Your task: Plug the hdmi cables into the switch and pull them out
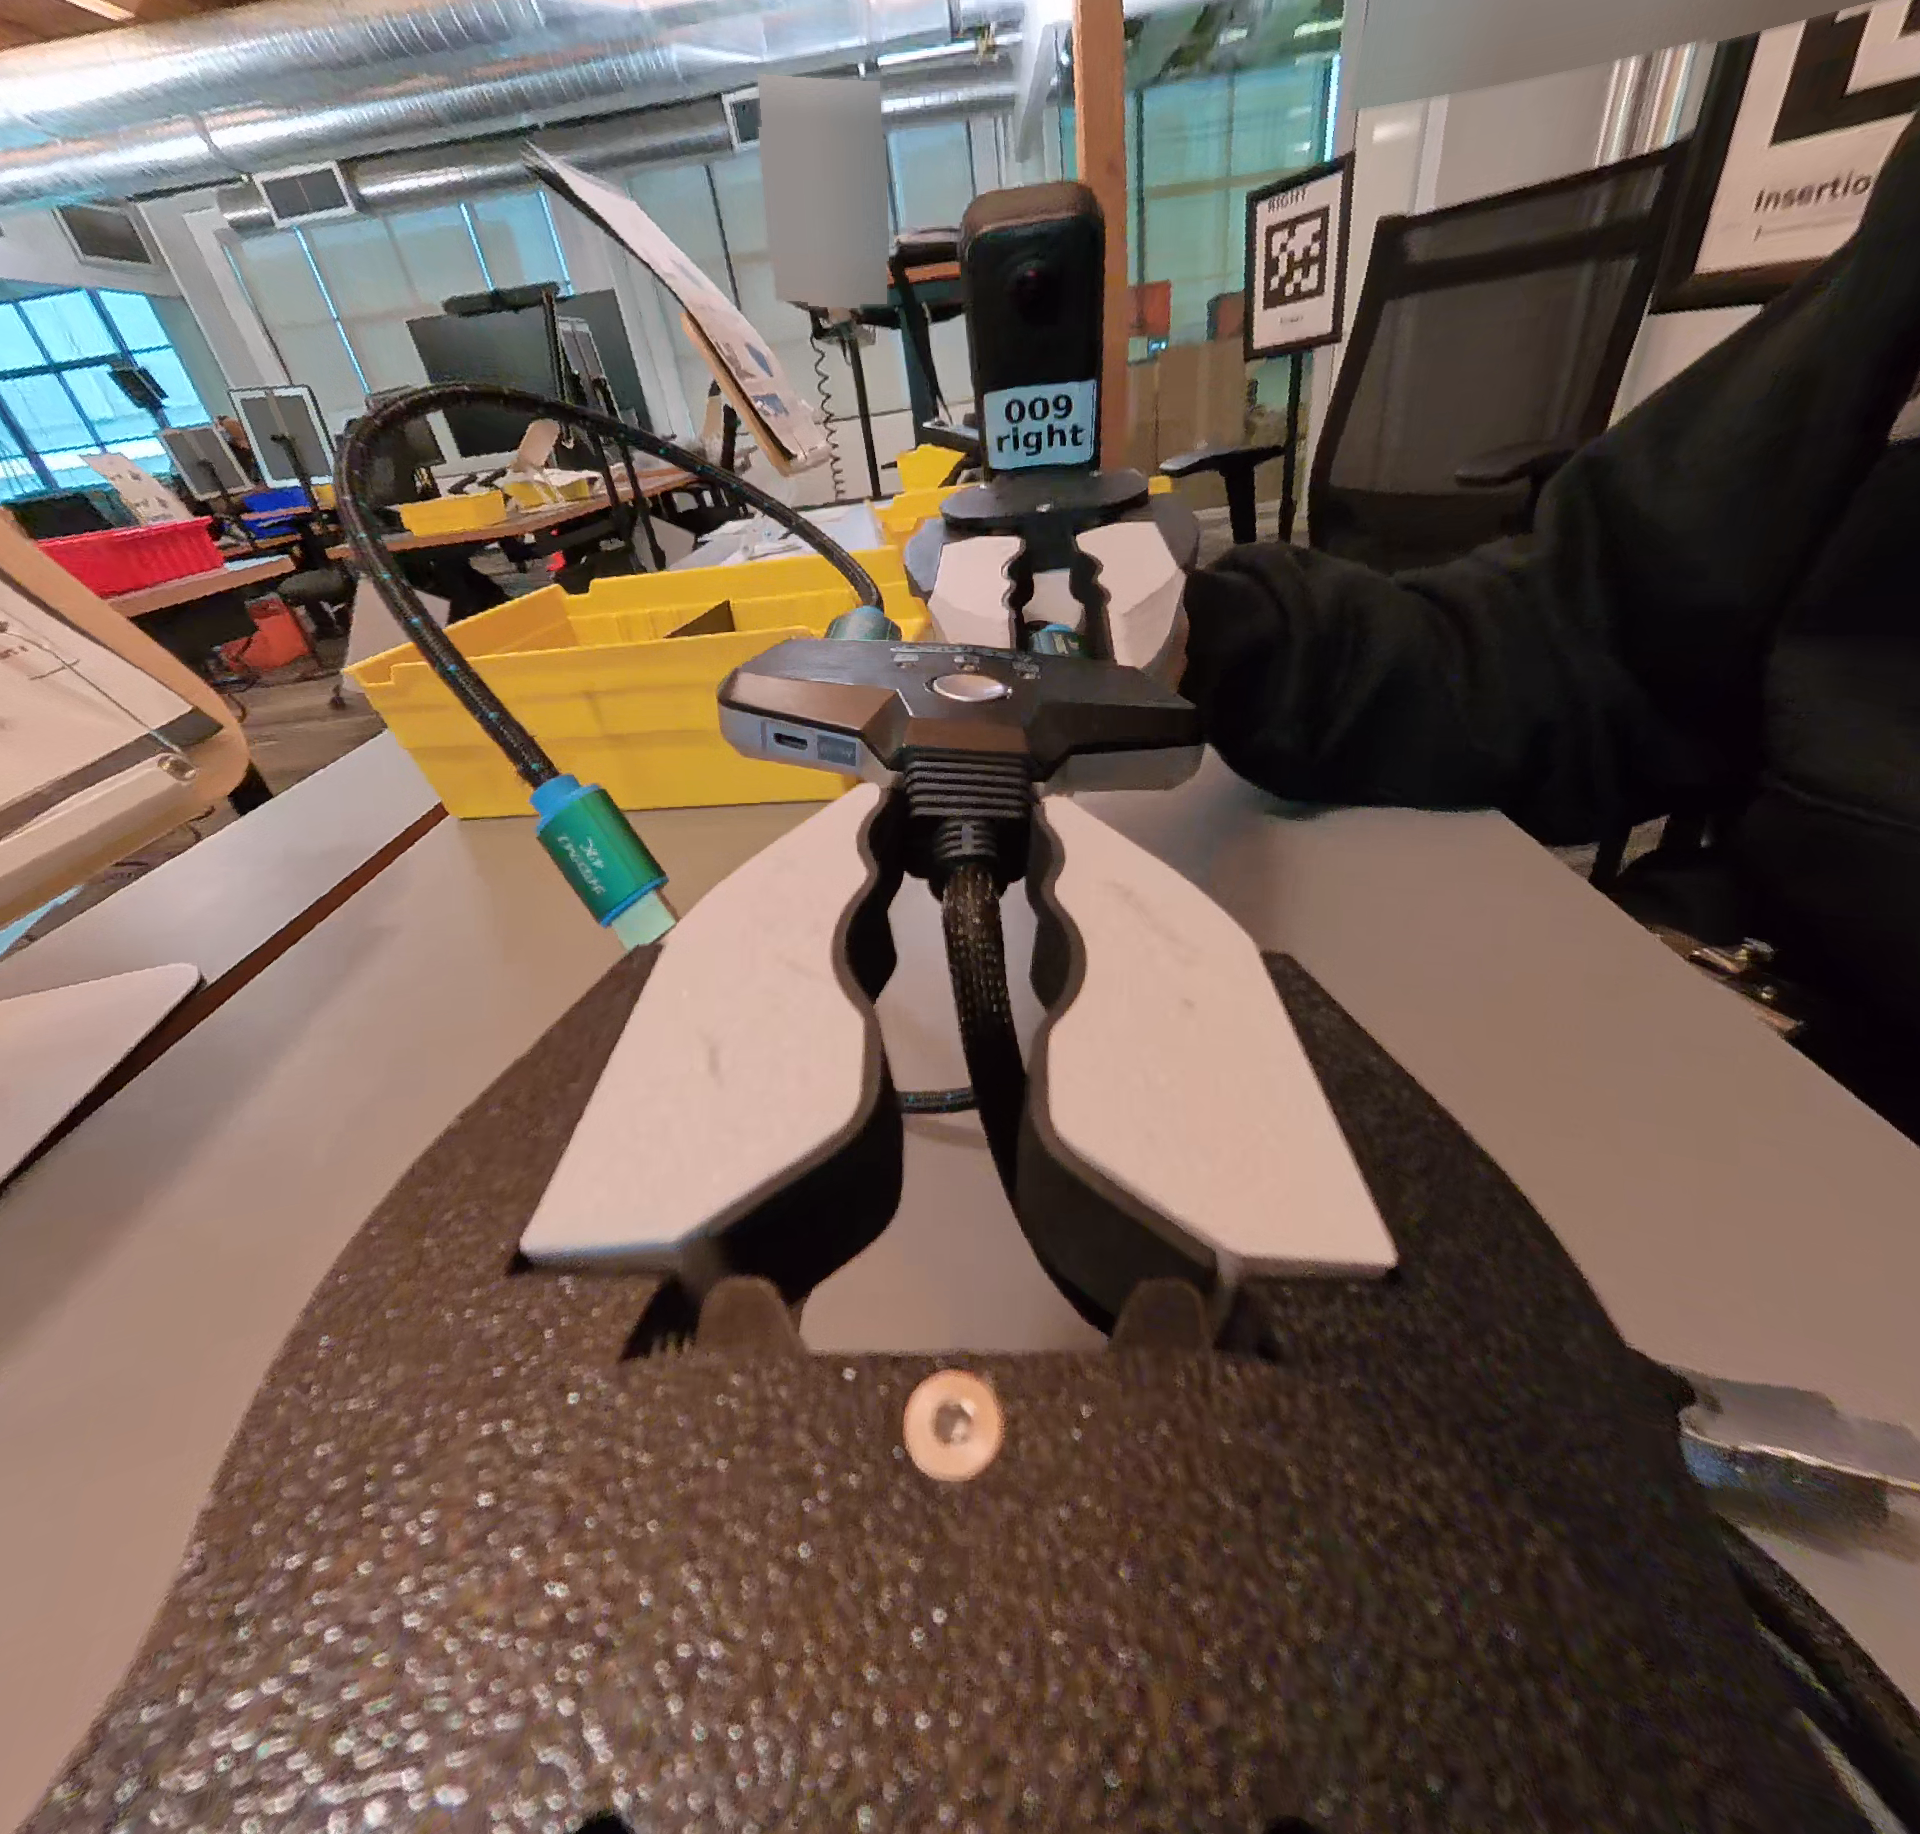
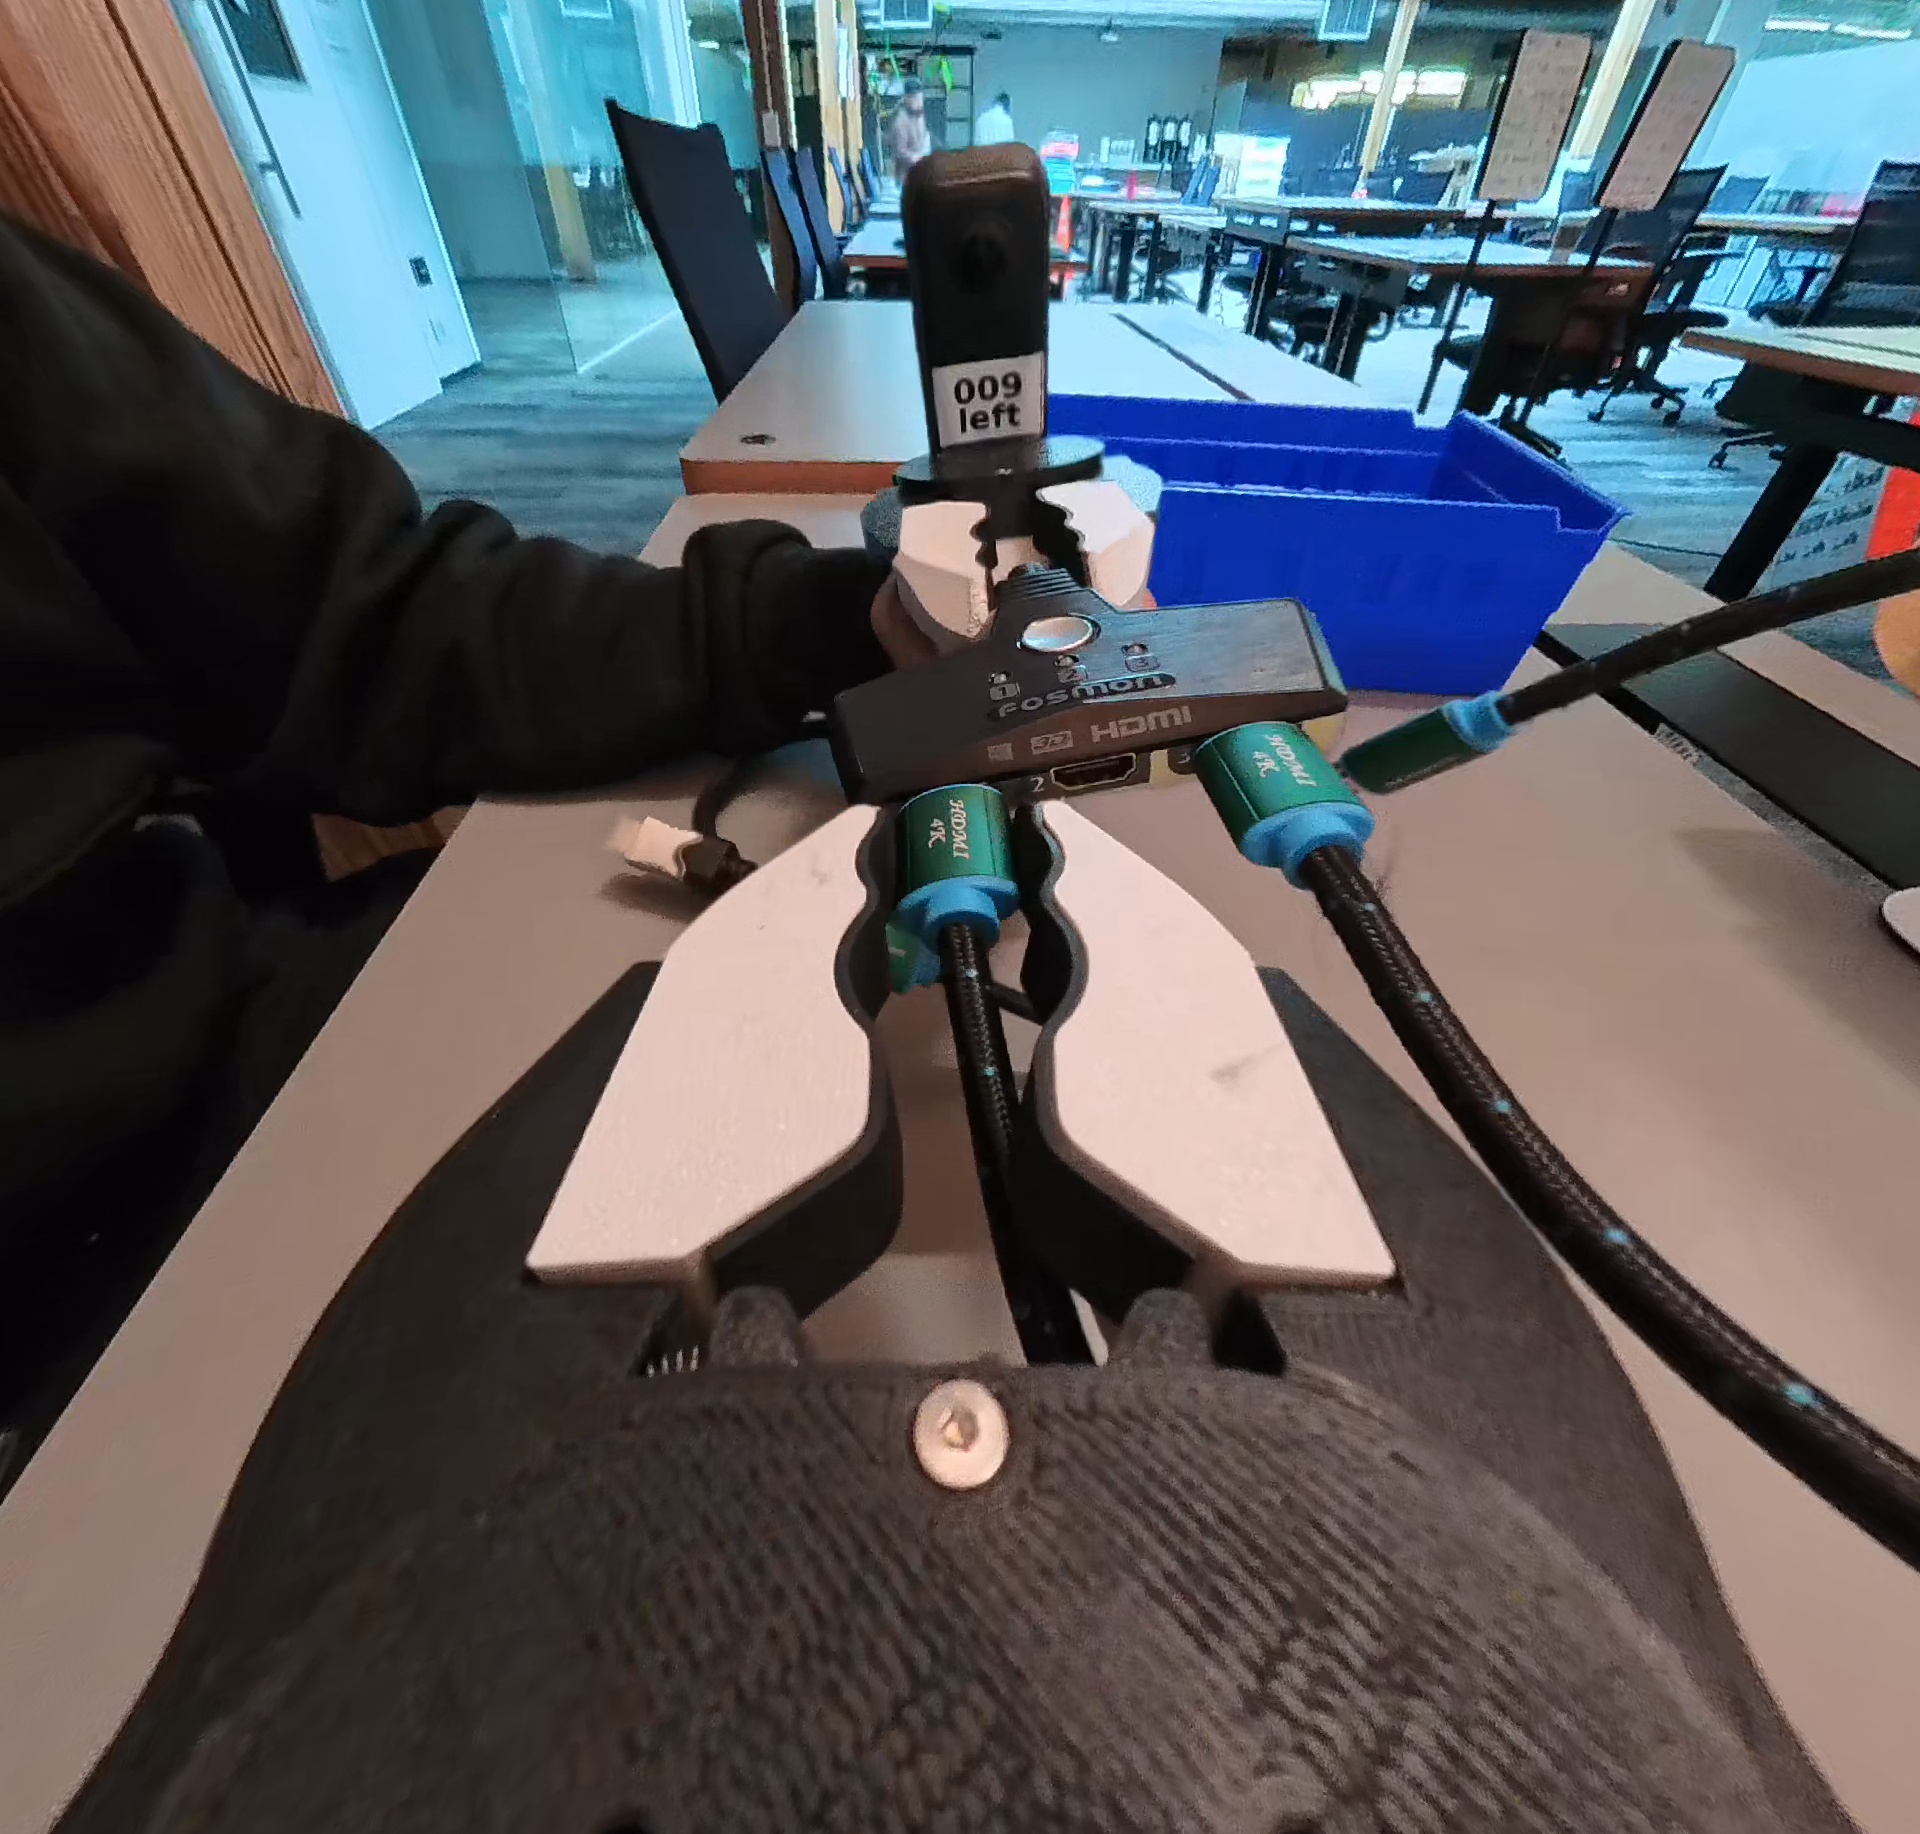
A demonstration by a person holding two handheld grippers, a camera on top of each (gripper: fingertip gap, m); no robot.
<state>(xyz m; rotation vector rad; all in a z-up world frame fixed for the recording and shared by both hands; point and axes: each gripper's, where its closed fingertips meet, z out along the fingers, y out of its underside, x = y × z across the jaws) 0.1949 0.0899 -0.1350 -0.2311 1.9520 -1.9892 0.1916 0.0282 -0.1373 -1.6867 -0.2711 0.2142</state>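
The black HDMI switch point(image 1: 1039, 709) is held just above the grey table. My left gripper point(image 1: 966, 813) is shut on the ribbed collar of the switch's own braided cable. In the right wrist view the switch point(image 2: 1195, 657) faces me with its ports. My right gripper point(image 2: 956, 834) is shut on a green HDMI plug point(image 2: 948, 839) seated in the left port. A second green plug point(image 2: 1273, 792) sits in the right port. The middle port point(image 2: 1096, 771) is empty. A third green plug point(image 2: 1418, 745) hangs loose at the right; it also shows in the left wrist view point(image 1: 603, 859).
Yellow bins point(image 1: 623, 714) stand behind the switch in the left wrist view. A blue bin point(image 2: 1351, 548) stands behind it in the right wrist view. A white-tipped connector point(image 2: 665, 844) lies on the table. A person's black sleeves point(image 1: 1507, 641) reach in from the side.
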